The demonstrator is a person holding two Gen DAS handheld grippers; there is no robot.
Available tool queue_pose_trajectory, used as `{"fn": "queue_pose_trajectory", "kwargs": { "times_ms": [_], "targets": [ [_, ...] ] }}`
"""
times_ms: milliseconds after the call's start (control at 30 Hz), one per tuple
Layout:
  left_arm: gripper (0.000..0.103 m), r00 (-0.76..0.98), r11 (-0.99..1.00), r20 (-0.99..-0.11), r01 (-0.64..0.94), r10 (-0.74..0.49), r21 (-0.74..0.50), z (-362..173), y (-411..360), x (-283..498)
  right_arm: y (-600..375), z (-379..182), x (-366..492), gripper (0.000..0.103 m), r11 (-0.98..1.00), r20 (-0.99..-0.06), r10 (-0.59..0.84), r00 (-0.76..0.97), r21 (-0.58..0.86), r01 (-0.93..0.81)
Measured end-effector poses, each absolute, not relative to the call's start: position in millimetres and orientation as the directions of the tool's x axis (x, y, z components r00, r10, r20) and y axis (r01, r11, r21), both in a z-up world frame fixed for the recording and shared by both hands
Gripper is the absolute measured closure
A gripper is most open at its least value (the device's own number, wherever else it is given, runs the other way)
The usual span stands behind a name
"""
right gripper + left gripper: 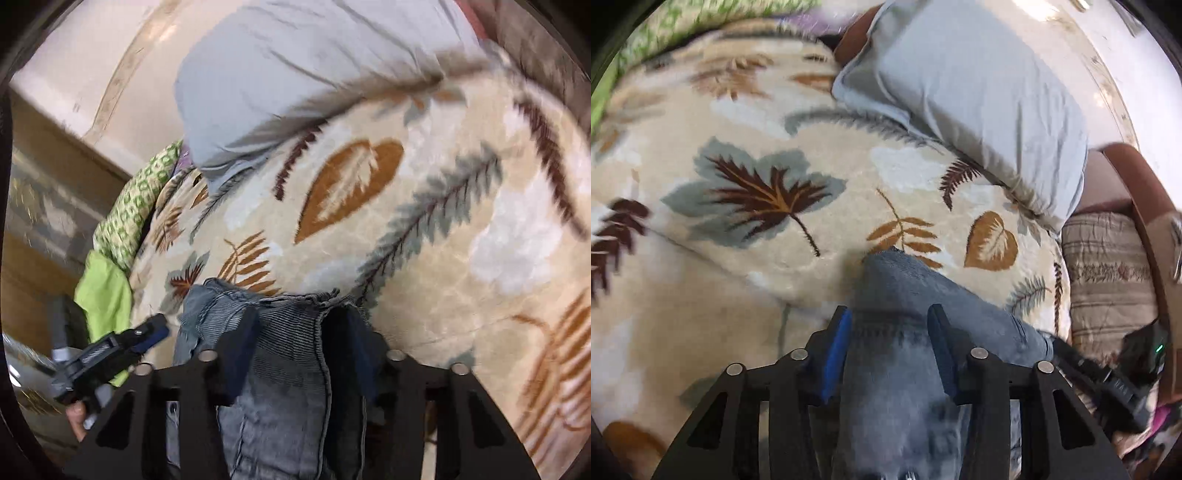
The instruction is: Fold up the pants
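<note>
Jaws of the left gripper (888, 325) stand apart with blue denim bunched between the two pads; the fabric fills the gap and the pads press against it on both sides, so the grip is on the pants (908, 332). Jaws of the right gripper (291, 332) are likewise set on either side of a ribbed, stitched band of the same garment, seen in the right wrist view as pants (288, 354), with cloth packed between the dark pads.

Location of the pants: on the bed, lying over a cream blanket (746, 192) printed with brown, rust and grey-green leaves. In the left view the denim runs from between the pads forward to a frayed edge resting on the blanket. In the right view the gathered band sits at the fingertips, and a seam runs back toward the camera.

Surroundings: a pale grey pillow (971, 92) lies on the blanket beyond the pants. A green patterned cloth (133, 206) is bunched at the blanket's far edge. A striped tan cushion (1108, 273) sits beside a brown wooden frame (1141, 206).

Both frames show motion blur. The left gripper appears at the lower left of the right wrist view, just beside the denim.
</note>
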State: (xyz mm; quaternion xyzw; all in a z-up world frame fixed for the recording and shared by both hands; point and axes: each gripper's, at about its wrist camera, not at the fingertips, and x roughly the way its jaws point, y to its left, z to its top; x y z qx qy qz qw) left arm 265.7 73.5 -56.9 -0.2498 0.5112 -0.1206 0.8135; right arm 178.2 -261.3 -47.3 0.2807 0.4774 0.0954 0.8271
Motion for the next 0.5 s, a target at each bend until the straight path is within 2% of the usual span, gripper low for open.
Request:
{"fn": "queue_pose_trajectory", "kwargs": {
  "times_ms": [33,67,133,167,267,367,500],
  "targets": [
    [0.067,0.437,0.834,-0.767,-0.064,-0.470,-0.548,-65.6,74.0,272.1,-264.9,-54.2,177.0,0.071,0.804,-0.719,0.453,0.527,0.585,0.108],
    [0.073,0.427,0.825,-0.765,-0.071,-0.482,-0.560,-72.3,73.7,276.6,-266.9,-61.5,176.9,0.086,0.785,-0.706,0.478,0.523,0.610,0.106],
    [0.082,0.416,0.804,-0.755,-0.087,-0.508,-0.589,-81.2,72.2,284.0,-263.6,-69.1,180.4,0.098,0.793,-0.725,0.480,0.494,0.600,0.110],
    [0.088,0.430,0.805,-0.750,-0.081,-0.503,-0.588,-80.9,70.2,285.7,-262.1,-66.9,181.9,0.099,0.808,-0.736,0.462,0.496,0.579,0.107],
    [0.094,0.459,0.810,-0.734,-0.053,-0.500,-0.585,-73.1,67.5,285.1,-262.3,-40.1,177.0,0.100,0.845,-0.728,0.410,0.550,0.530,0.072],
    [0.095,0.421,0.833,-0.771,-0.062,-0.477,-0.549,-87.0,62.9,288.4,-268.3,-53.9,184.3,0.100,0.848,-0.757,0.396,0.519,0.518,0.109],
    [0.095,0.402,0.879,-0.813,-0.036,-0.422,-0.475,-92.8,49.1,290.5,-258.8,-80.4,195.9,0.100,0.894,-0.835,0.313,0.453,0.420,0.155]
  ]
}}
